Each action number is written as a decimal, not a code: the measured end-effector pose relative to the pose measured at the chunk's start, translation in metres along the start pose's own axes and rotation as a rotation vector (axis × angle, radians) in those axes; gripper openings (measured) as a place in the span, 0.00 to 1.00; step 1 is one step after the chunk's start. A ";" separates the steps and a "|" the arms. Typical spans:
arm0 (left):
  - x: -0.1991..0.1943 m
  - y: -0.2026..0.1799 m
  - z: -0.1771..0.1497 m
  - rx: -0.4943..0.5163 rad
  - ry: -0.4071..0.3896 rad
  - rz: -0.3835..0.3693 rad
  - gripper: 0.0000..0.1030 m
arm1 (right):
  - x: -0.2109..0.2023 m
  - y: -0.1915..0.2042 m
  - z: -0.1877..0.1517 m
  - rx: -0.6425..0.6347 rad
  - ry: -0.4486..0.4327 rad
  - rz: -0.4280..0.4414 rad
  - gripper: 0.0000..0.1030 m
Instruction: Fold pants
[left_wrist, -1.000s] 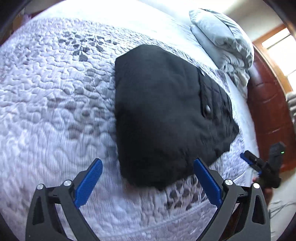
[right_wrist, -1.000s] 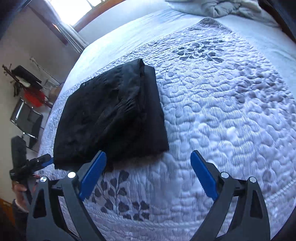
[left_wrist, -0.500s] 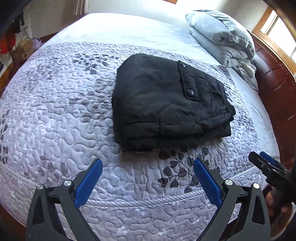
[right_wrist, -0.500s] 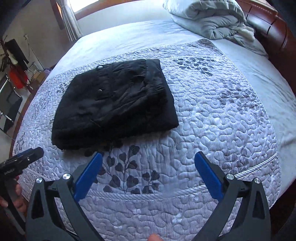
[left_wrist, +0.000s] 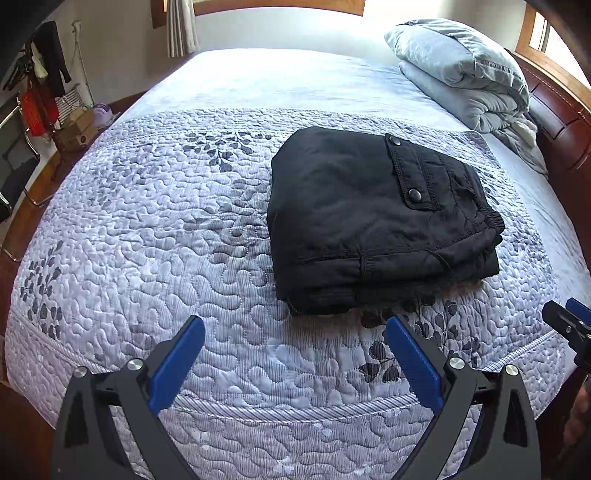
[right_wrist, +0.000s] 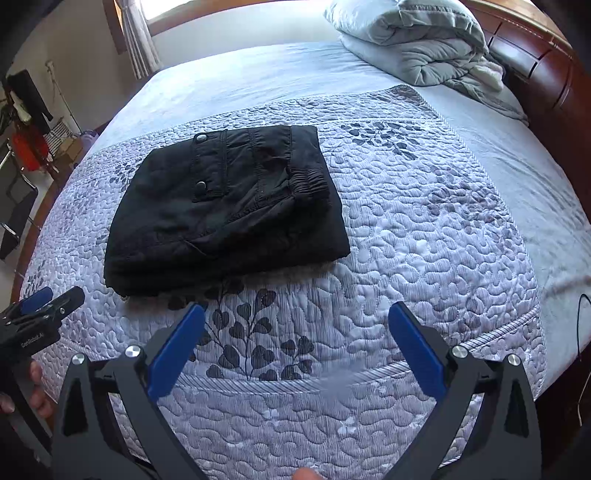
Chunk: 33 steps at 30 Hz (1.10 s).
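1. The left gripper (left_wrist: 295, 332) is built from black angular arms, and a blue ribbed pad (left_wrist: 177, 363) is fixed inside each finger.
2. Round silver screws (left_wrist: 135, 364) are seen at the joints.
3. The right gripper (right_wrist: 297, 323) is made in the same black and blue form.
4. Small white lettering is printed on the black body of the left gripper in the right wrist view.

pants (left_wrist: 354, 221): matt black cloth, dull metal snaps
quilt (left_wrist: 147, 240): stitched, puffy pale cloth
headboard (right_wrist: 535, 55): glossy reddish wood
finger pads (right_wrist: 177, 350): ribbed blue plastic
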<state>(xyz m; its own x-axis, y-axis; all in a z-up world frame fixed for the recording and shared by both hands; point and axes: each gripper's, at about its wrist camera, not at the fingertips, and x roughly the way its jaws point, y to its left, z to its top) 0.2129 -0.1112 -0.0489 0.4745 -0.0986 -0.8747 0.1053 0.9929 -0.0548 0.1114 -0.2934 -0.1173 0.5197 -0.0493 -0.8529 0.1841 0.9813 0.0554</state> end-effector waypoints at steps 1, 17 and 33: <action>0.001 -0.001 0.000 0.001 0.004 -0.001 0.96 | 0.001 0.000 0.000 0.000 0.005 0.003 0.97; 0.012 -0.008 0.006 0.039 -0.014 0.027 0.96 | 0.018 0.004 0.006 -0.012 0.014 -0.004 0.97; 0.013 -0.010 0.009 0.039 -0.006 0.013 0.96 | 0.020 0.001 0.006 -0.008 0.015 -0.012 0.97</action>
<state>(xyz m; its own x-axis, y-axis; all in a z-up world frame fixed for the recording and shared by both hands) 0.2258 -0.1233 -0.0559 0.4816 -0.0861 -0.8721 0.1328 0.9908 -0.0245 0.1267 -0.2947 -0.1309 0.5050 -0.0583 -0.8611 0.1837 0.9821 0.0412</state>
